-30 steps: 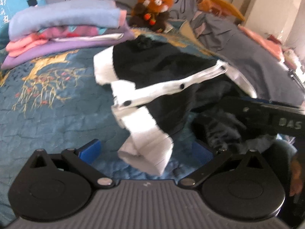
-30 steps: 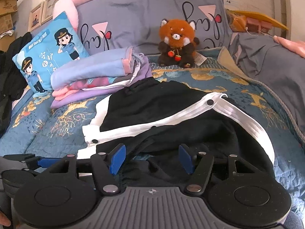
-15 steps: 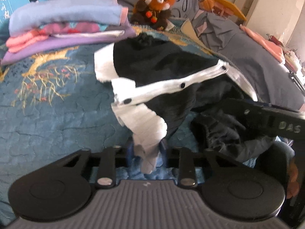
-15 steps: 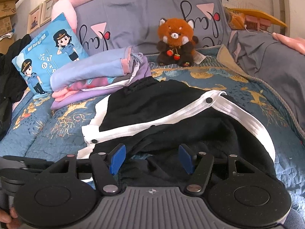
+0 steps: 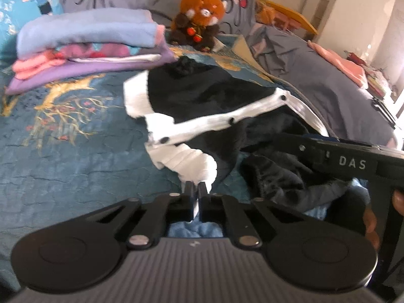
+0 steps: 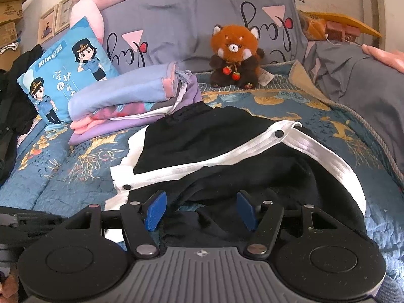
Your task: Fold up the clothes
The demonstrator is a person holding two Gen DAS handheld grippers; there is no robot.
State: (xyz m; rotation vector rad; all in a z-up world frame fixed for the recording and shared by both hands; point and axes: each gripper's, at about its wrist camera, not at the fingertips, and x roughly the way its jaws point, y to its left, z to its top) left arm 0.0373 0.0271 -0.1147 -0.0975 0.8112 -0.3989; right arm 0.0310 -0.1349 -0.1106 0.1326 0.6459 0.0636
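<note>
My left gripper (image 5: 196,189) is clenched on the white cuff (image 5: 192,161) of the black jacket (image 6: 227,156), still rumpled in front of the folded stack (image 6: 131,103), while my right gripper (image 6: 200,209) stays released, folding barely begun.

One black-and-white garment (image 6: 227,146) at centre. One stack (image 6: 131,106) of folded clothes at 10 o'clock, about four layers. One plush (image 6: 234,55) at 12. One cartoon pillow (image 6: 63,73) at 9. Two grippers: left (image 5: 195,189), right (image 6: 200,208).
</note>
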